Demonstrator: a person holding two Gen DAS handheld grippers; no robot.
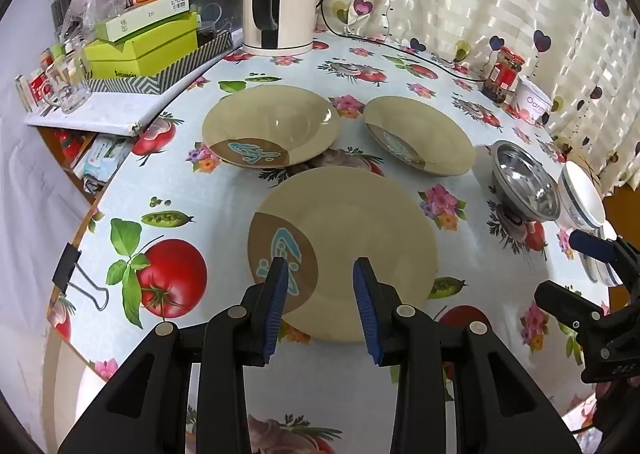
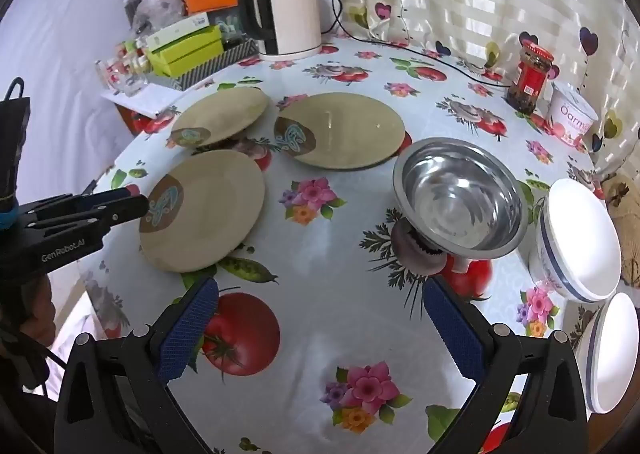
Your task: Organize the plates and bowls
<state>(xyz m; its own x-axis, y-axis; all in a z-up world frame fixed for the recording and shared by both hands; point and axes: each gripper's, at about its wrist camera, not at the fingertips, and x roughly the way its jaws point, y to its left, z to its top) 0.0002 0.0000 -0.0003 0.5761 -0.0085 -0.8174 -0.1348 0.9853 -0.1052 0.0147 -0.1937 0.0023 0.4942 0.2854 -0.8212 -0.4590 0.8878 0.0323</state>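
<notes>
Three beige plates with a brown patch and a blue motif lie on the flowered tablecloth: a near plate (image 1: 344, 250), a far left plate (image 1: 272, 126) and a far right plate (image 1: 420, 134). My left gripper (image 1: 320, 270) is open above the near plate's front edge, with nothing between its pads. To the right stand a steel bowl (image 2: 460, 194) and two white bowls with blue rings (image 2: 576, 238) (image 2: 612, 350). My right gripper (image 2: 320, 294) hangs wide open over bare tablecloth in front of the steel bowl, holding nothing.
At the back stand a white kettle (image 1: 280, 6) with its cable, a red-lidded jar (image 1: 504, 74) and a yoghurt tub (image 1: 534, 102). Green boxes (image 1: 144, 46) and a glass mug (image 1: 68, 86) crowd a side shelf at left. A binder clip (image 1: 76, 278) grips the table's left edge.
</notes>
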